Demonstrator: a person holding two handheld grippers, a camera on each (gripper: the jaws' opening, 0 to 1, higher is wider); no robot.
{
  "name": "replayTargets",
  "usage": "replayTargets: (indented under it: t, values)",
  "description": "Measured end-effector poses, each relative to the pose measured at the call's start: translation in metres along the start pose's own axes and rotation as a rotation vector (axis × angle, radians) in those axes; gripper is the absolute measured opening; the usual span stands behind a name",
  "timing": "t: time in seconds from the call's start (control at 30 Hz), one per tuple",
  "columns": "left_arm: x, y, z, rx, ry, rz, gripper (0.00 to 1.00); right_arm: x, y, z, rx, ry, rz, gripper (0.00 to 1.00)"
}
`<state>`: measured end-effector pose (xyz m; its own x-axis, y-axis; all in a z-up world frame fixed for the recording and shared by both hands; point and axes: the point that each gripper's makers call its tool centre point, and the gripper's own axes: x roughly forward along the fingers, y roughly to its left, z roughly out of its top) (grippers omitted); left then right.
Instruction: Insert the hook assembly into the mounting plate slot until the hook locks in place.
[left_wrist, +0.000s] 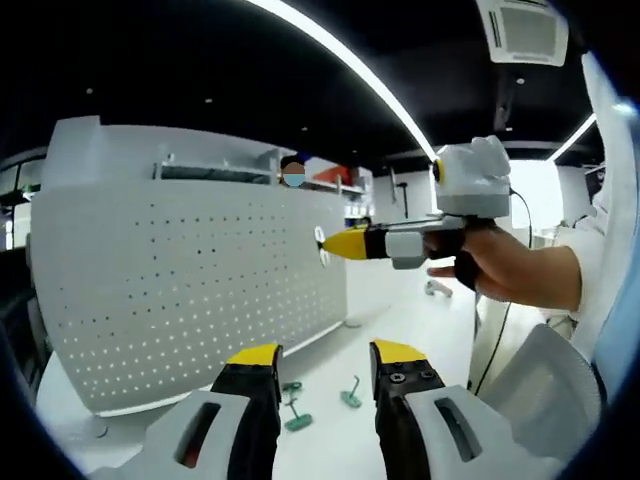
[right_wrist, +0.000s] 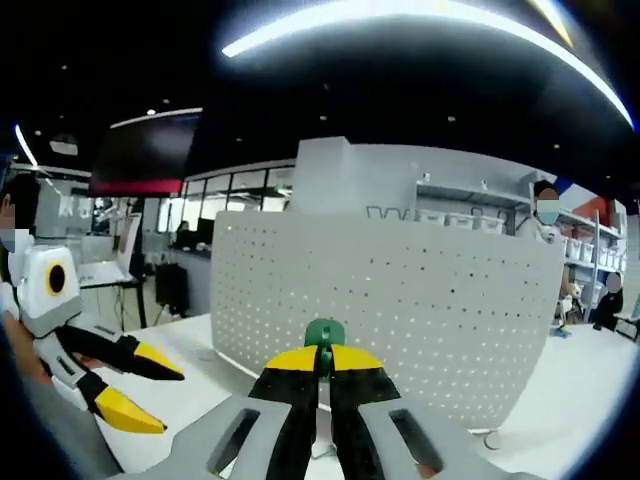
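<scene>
The right gripper (right_wrist: 322, 362) has its fingers clamped on a green hook (right_wrist: 324, 335), held up just in front of the white perforated mounting plate (right_wrist: 400, 300) standing on the bench (right_wrist: 190, 390) — the insertion step looks in hand but not yet made. The left gripper (left_wrist: 325, 360) hangs back, fingers apart and empty, over spare green hooks (left_wrist: 297, 418) lying on the bench. Next, I judge, the hook's tip must be lined up with a slot and pressed home

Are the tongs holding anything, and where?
The right tongs pinch a small green plastic hook near its top; the left tongs hold nothing.
</scene>
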<state>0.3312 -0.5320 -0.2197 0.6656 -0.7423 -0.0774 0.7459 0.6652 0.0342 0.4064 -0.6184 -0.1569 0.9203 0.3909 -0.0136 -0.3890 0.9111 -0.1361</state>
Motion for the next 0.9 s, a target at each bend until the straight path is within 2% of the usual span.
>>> replayTargets:
  t: [0.53,0.7,0.9]
  values:
    - [-0.002,0.005,-0.007,0.043,0.017,0.014,0.36,0.045,-0.053,0.045,0.001,-0.106,-0.121,0.01]
    - [-0.004,0.013,-0.01,0.042,0.022,0.033,0.36,0.059,-0.067,0.054,0.002,-0.13,-0.157,0.01]
    - [-0.002,0.013,-0.013,0.064,0.032,0.031,0.35,0.078,-0.081,0.062,-0.014,-0.149,-0.19,0.01]
